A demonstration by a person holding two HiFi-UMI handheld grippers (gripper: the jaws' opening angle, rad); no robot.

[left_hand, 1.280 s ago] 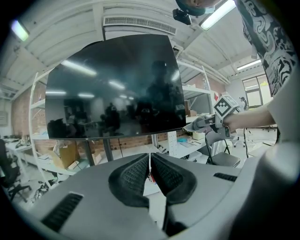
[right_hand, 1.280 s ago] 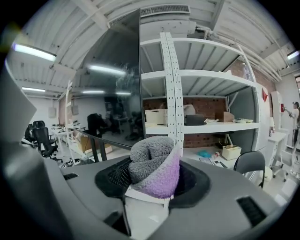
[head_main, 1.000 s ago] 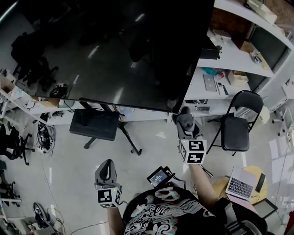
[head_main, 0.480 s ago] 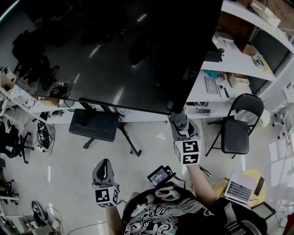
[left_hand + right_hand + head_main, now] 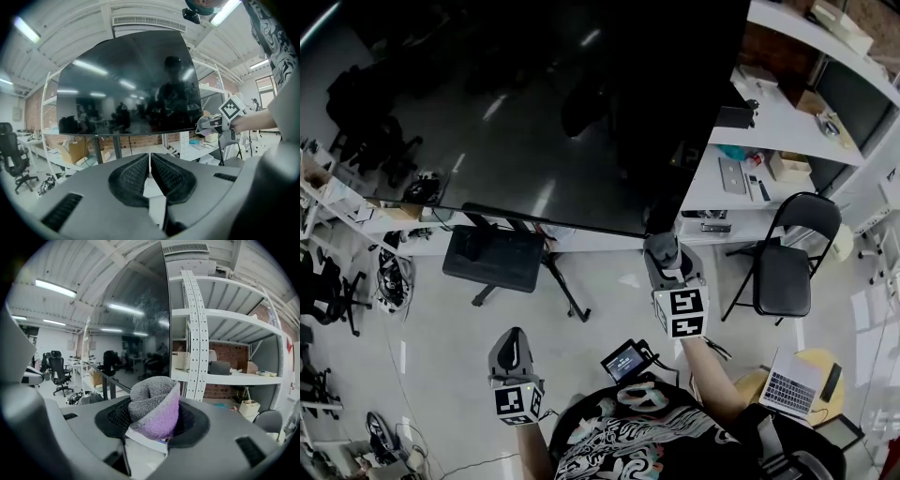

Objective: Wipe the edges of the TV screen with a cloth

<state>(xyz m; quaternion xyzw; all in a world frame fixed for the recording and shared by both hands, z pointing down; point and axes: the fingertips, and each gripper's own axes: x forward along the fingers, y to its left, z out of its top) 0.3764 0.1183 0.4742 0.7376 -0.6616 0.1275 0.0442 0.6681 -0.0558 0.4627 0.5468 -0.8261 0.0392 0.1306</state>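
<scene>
We find the right tool clamped on a grey-purple cloth, just under the TV screen corner. The left tool is closed and empty. White shelving stands immediately right, with a folding chair beyond on the pale floor.

The pale glossy floor carries a black folding chair, the splayed TV stand legs and office chairs at left. White shelving holds a closed laptop and a cardboard box; a round table near the folding chair bears an open laptop
</scene>
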